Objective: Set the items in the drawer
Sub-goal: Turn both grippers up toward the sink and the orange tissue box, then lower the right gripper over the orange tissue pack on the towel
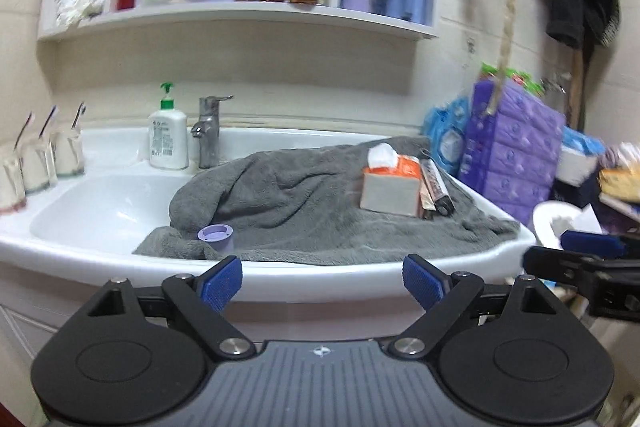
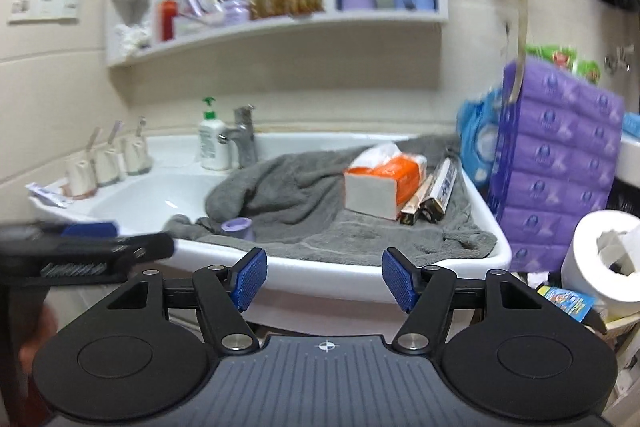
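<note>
Three cups (image 1: 36, 163) stand at the left of the sink (image 1: 100, 211). Next come a soap bottle (image 1: 168, 137) and the tap (image 1: 208, 131). A grey towel (image 1: 300, 203) lies over the sink. On it sit a purple cap (image 1: 216, 233), then a tissue pack (image 1: 392, 183) touching two tubes (image 1: 434, 189). The left gripper (image 1: 322, 281) has its fingers wide, nothing between them. The right gripper (image 2: 324, 279) has its fingers narrower, also holding nothing. Purple packs (image 1: 516, 151) stand at the right.
</note>
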Tool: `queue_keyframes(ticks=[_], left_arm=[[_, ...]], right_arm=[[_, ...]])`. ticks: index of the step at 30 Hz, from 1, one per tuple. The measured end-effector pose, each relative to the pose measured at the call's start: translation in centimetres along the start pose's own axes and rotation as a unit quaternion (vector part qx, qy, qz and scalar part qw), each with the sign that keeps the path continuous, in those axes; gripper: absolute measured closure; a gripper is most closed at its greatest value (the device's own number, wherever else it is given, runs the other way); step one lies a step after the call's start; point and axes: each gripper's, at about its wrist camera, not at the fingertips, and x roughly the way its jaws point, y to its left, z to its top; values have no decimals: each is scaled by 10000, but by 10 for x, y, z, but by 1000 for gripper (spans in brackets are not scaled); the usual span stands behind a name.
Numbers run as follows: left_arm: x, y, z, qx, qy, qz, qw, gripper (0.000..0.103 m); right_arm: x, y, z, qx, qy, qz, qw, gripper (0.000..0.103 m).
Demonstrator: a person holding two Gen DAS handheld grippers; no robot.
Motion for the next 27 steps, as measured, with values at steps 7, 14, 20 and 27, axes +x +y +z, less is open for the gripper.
queue_keyframes(ticks=[7,14,20,27], left_arm=[[30,23,-15,-575,494,-87,9971,0],[28,38,-7,-961,409,-187,9944,0],[24,44,-4,-993,308,-68,9946,0],[22,48,-5,-1000,344,-68,9944,0]], right_arm=[[71,-7,36,118,400,-155,9990,23],[159,-34,75,1119,1004,-267,9883,19],[224,-41,98,1376,1535,-537,9770,19],[273,-38,106,1498,1735,-949,9687,19]])
